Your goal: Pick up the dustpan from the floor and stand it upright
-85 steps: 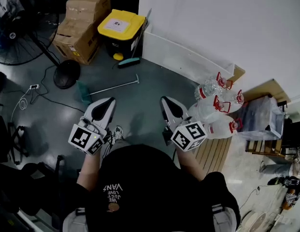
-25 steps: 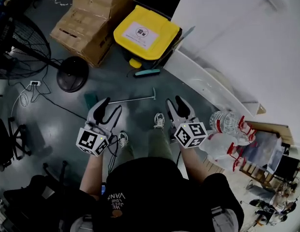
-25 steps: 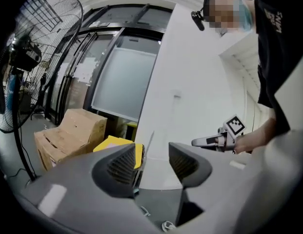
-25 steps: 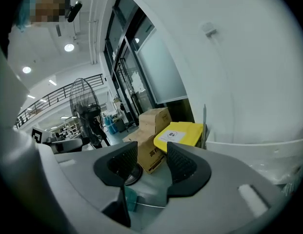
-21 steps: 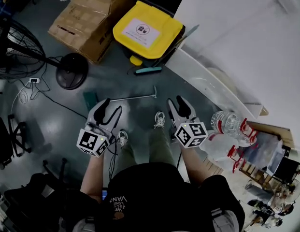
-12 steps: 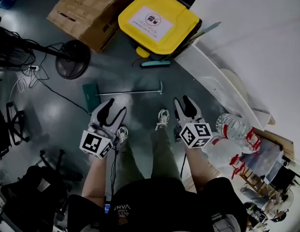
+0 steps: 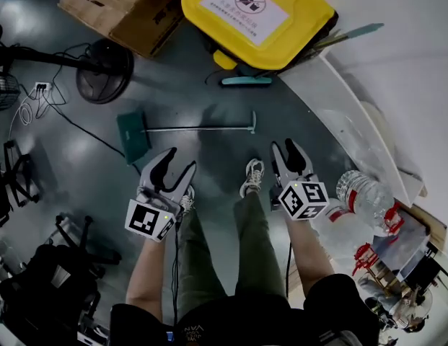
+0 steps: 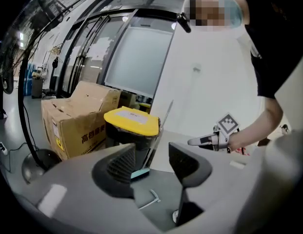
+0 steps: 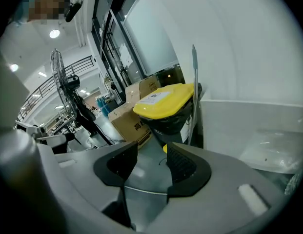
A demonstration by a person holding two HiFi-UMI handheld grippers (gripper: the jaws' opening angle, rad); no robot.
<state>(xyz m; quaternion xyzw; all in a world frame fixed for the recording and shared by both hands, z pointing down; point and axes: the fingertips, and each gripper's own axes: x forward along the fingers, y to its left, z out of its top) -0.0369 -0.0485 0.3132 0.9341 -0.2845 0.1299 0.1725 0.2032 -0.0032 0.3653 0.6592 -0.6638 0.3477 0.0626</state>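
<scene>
Landmark: yellow-lidded bin (image 7: 256, 13). The dustpan (image 7: 132, 137) lies flat on the floor (image 7: 79, 171) in front of the bin. Its green pan sits out to the bin's left and its long thin handle runs back toward the bin's front, so it is not yet upright and nothing touches it. The left claw (image 7: 177, 163) is on the near side of the handle from the bin, jaws apart with only bare floor and the handle's far end seen between them. The right claw (image 7: 286, 148) is nearer the bin's right side, also spread and empty. Judgement: both are held open and angled down because the pickup is not yet made. The handle lies level on the floor, so it probably needs a low grip from above before it can be tipped up. A teal broom (image 7: 245, 81) stands at the bin's foot with its stick leaning back on the wall, presumably parked. Count: dustpan 1; bin 1; claws 2; broom 1. There is 1 fan base (image 7: 104, 71), left of the bin. Cardboard cartons (image 7: 130, 6) are left of the bin, at least 1, cut by the frame. Water bottles (image 7: 368, 197) are well right of the bin, at least 2, exact number unclear.
</scene>
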